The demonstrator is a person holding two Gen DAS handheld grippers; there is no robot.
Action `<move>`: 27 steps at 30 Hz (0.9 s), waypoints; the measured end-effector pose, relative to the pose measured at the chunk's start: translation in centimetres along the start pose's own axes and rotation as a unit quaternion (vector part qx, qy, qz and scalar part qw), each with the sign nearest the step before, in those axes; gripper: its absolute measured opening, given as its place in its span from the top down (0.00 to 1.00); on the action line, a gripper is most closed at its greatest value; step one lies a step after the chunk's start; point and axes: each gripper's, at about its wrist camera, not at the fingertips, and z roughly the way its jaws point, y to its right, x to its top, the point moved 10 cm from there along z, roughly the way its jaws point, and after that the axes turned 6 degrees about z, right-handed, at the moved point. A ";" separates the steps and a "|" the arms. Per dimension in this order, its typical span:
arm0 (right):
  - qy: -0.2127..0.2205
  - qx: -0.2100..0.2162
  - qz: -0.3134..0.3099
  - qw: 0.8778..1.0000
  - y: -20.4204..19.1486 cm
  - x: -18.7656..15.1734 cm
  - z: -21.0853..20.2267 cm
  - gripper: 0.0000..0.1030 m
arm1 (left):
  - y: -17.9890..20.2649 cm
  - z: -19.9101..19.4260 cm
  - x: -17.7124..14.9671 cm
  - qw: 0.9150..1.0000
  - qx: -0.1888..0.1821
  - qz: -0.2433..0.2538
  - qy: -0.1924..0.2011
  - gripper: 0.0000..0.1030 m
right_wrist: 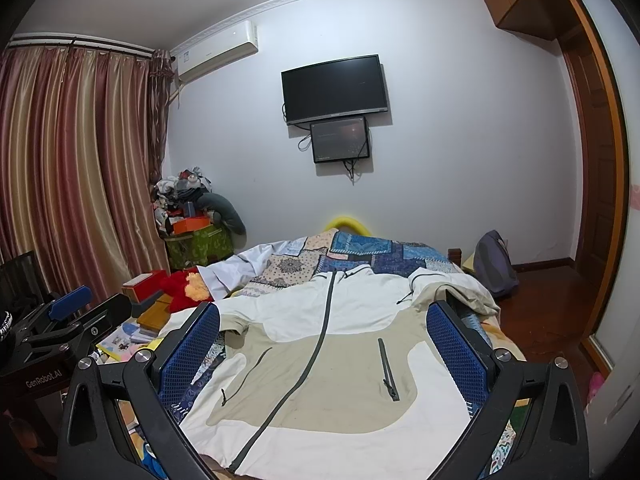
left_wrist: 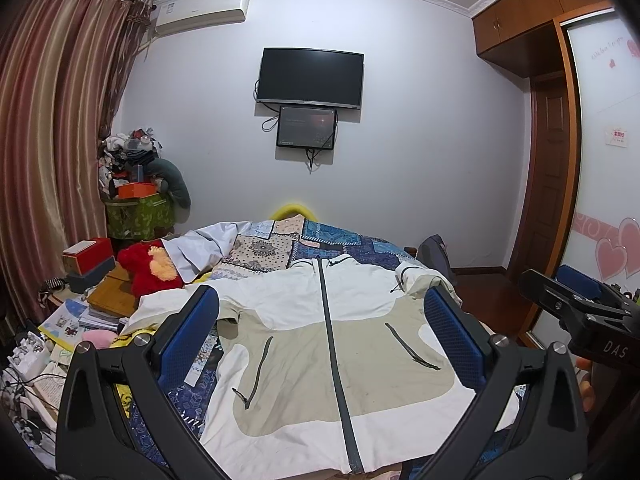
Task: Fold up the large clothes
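A large white and beige zip-up jacket (left_wrist: 320, 352) (right_wrist: 320, 368) lies front up and spread flat on the bed, hem towards me, grey zipper running up its middle. Its right sleeve (right_wrist: 456, 292) is bunched at the bed's right edge. My left gripper (left_wrist: 322, 300) hovers above the hem end, blue-padded fingers wide open with nothing between them. My right gripper (right_wrist: 322, 316) hovers likewise, open and empty. In the left wrist view the right gripper (left_wrist: 580, 308) shows at the right edge; in the right wrist view the left gripper (right_wrist: 68, 312) shows at the left.
A blue patchwork quilt (left_wrist: 332, 240) covers the bed. A red plush toy (left_wrist: 148, 268), boxes and books (left_wrist: 100, 300) crowd the bed's left side. A backpack (right_wrist: 494, 264) sits on the wooden floor right of the bed. Curtains (left_wrist: 48, 140) hang on the left, a wardrobe (left_wrist: 600, 140) stands right.
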 end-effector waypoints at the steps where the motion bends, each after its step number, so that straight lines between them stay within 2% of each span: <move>1: -0.001 0.000 0.000 1.000 0.1 0.1 0.5 0.00 | 0.0 0.0 0.0 1.000 0.000 0.000 0.000 0.00; 6: -0.001 -0.001 0.001 1.000 0.3 0.1 0.5 0.00 | 0.0 0.0 0.1 1.000 0.002 0.002 0.001 0.00; 8: 0.000 -0.003 0.002 1.000 1.8 -0.6 1.0 0.00 | 0.2 0.0 0.2 1.000 0.002 0.004 0.001 0.00; 27: -0.001 -0.003 0.002 1.000 1.8 -0.5 1.0 0.00 | 0.4 0.0 0.3 1.000 0.001 0.005 0.002 0.00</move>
